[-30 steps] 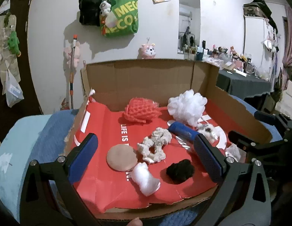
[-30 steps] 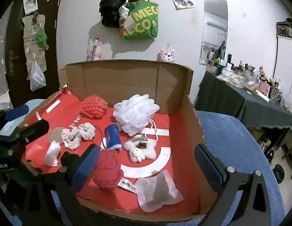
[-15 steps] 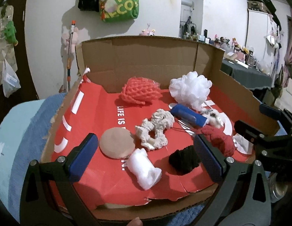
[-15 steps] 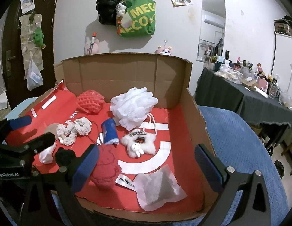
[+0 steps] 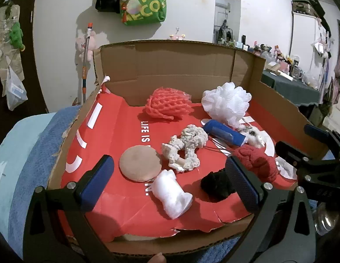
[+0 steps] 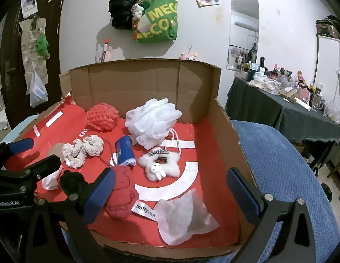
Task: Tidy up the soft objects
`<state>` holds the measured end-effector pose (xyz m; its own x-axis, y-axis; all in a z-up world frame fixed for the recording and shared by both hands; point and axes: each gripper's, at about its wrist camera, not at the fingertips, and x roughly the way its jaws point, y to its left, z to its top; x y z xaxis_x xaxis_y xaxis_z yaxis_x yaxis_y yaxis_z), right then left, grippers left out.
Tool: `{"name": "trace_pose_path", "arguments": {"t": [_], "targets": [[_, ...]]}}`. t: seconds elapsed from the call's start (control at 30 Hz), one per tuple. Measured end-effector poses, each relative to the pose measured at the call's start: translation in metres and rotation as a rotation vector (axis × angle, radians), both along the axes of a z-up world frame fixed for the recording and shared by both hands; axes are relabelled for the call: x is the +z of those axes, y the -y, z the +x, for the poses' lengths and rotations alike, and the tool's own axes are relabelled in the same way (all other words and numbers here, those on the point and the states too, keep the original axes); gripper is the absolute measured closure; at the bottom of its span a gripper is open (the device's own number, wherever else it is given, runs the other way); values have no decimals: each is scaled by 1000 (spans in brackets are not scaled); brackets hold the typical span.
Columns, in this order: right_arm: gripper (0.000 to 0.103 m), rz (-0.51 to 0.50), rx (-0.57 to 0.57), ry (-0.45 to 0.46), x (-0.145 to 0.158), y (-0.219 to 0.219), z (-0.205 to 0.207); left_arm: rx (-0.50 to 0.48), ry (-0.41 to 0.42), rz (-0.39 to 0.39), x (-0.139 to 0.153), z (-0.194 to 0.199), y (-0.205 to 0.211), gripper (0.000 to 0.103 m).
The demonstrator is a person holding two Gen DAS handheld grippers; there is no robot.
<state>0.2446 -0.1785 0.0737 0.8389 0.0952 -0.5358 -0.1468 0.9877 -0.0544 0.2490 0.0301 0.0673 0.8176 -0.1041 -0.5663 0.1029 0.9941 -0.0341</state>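
- White walls hung with a green printed tote bag (image 6: 155,19) are seen behind a blue towelling-covered surface (image 6: 279,164), on which an open brown cardboard box with a red printed liner (image 5: 174,68) is set.
- All the soft things are seen lying loose inside that box, none gripped: a white frilly mesh bath pouf (image 5: 227,103) and an orange-red foam net bundle (image 5: 167,105) by the back wall, a dark red knitted lump (image 6: 123,192) and a white translucent pouch (image 6: 185,217) near the front.
- Smaller pieces are spread between them: a white fluffy star charm with a small rabbit (image 6: 159,166), a cream crocheted scrunchie (image 5: 187,146), a tan round pad (image 5: 139,163), a blue rolled cloth tube (image 5: 223,131), a white cotton wad (image 5: 172,192) and a black fuzzy clump (image 5: 216,185).
- No sorting order can be read from this spread; the scene would fit items set down for arranging as well as items already laid in the box, so no particular pick is settled.
- The left gripper (image 5: 170,179) is held at the near rim with its jaws spread wide and nothing between them; the cotton wad and tan pad lie just ahead.
- The right gripper (image 6: 170,186) is likewise spread wide and empty, its left finger (image 6: 100,195) just in front of the dark red knitted lump; contact cannot be told.
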Motion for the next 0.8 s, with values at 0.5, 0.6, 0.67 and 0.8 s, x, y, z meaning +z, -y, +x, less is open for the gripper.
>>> {"name": "trace_pose_path", "arguments": {"t": [0.5, 0.6, 0.67, 0.8], "targets": [[0, 5, -2, -7, -3, 1, 1, 4, -19, 0, -3, 2, -1, 0], [0, 7, -2, -6, -3, 1, 1, 4, -17, 2, -3, 2, -1, 0], [0, 6, -2, -6, -3, 1, 1, 4, -17, 1, -3, 2, -1, 0], [0, 6, -2, -6, -3, 1, 1, 4, -17, 1, -3, 2, -1, 0]]}}
